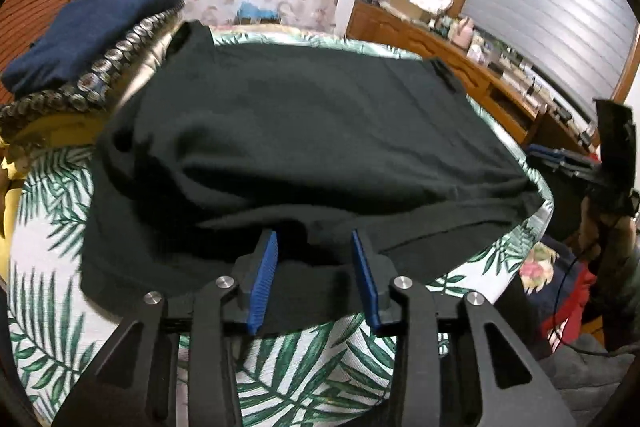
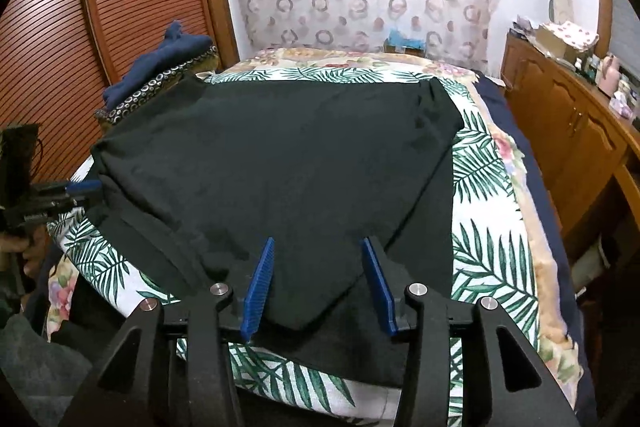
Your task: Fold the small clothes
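A black garment lies spread on the leaf-print bed cover, with one layer folded back over itself. Its near edge runs between the blue pads of my left gripper, which stand apart and do not press on the cloth. In the right wrist view the same garment shows a folded corner lying under my right gripper, whose pads are also spread wide with cloth below them. The left gripper shows at the garment's left edge, and the right gripper at its right edge.
A pile of navy clothes sits on patterned fabric at the bed's far left. A wooden dresser with clutter on top runs along the right side. A louvred wooden door stands behind on the left. A hand holds the left tool.
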A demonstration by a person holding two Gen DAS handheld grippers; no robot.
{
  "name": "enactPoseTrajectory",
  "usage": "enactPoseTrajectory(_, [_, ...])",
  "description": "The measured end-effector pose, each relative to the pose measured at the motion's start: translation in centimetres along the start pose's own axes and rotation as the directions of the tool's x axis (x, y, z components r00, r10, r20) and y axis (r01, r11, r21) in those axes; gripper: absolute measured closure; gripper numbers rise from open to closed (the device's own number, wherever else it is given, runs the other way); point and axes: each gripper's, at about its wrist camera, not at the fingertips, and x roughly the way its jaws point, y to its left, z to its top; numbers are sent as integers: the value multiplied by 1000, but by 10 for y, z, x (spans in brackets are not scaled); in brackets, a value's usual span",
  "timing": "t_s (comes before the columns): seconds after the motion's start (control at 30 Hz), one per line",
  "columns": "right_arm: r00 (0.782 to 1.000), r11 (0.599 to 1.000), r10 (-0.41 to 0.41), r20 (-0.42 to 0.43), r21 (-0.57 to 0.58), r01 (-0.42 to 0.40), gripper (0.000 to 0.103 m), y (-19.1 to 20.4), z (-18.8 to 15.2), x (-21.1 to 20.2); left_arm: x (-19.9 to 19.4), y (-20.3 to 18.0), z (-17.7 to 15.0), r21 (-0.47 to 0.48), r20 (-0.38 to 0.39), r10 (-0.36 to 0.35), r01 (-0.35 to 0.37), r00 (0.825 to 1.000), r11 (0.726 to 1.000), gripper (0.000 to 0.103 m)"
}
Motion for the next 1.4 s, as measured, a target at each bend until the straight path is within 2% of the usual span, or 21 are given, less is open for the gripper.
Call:
enactPoseTrajectory(0.13, [1000,1000,12,0,5,-12,56,1,4,3,5,-4,-1,-2,-6,-8,8,1000,1000,66])
enactPoseTrajectory(0.17, [1000,1000,16,0,4,-16,56,1,5,3,5,-5,0,0,-4,-8,8,1000,1000,70])
enactPoseTrajectory(0.23, [1000,1000,23,0,4,-23,56,2,4,4,5,-5,0,-4,-9,-9,9,1000,1000,89])
enactPoseTrajectory(0.3, [1000,1000,26,-1,3,-26,56,3,4,7,0,-5,-1,-1,3,-27,27,1000,1000,92])
enactPoseTrajectory(0.47, [1000,1000,28,-11,4,-28,56,5,5,13,-36,-14,-1,13,60,-48,47,997,999,93])
enactPoseTrajectory(0.67, [999,999,42,-14,-3,-42,56,13,6,18,-51,-11,-11,0,40,-11,11,999,1000,92])
enactPoseTrajectory(0.8, [999,999,46,-13,-10,-46,56,19,5,21,-53,-7,-14,-9,50,28,-27,998,1000,87])
enactPoseTrajectory(1.0, [999,999,49,-16,-9,-49,56,21,2,22,-60,16,-10,-52,96,95,-90,991,995,60])
enactPoseTrajectory(1.07, [999,999,50,-18,-3,-50,56,20,2,24,-60,27,-8,-72,99,104,-97,990,993,57])
enactPoseTrajectory(1.23, [998,999,49,-27,5,-49,55,20,-1,28,-48,50,4,-99,92,148,-139,985,985,37])
enactPoseTrajectory(1.4, [998,999,49,-32,5,-49,54,23,-2,30,-35,67,20,-127,90,162,-150,983,981,35])
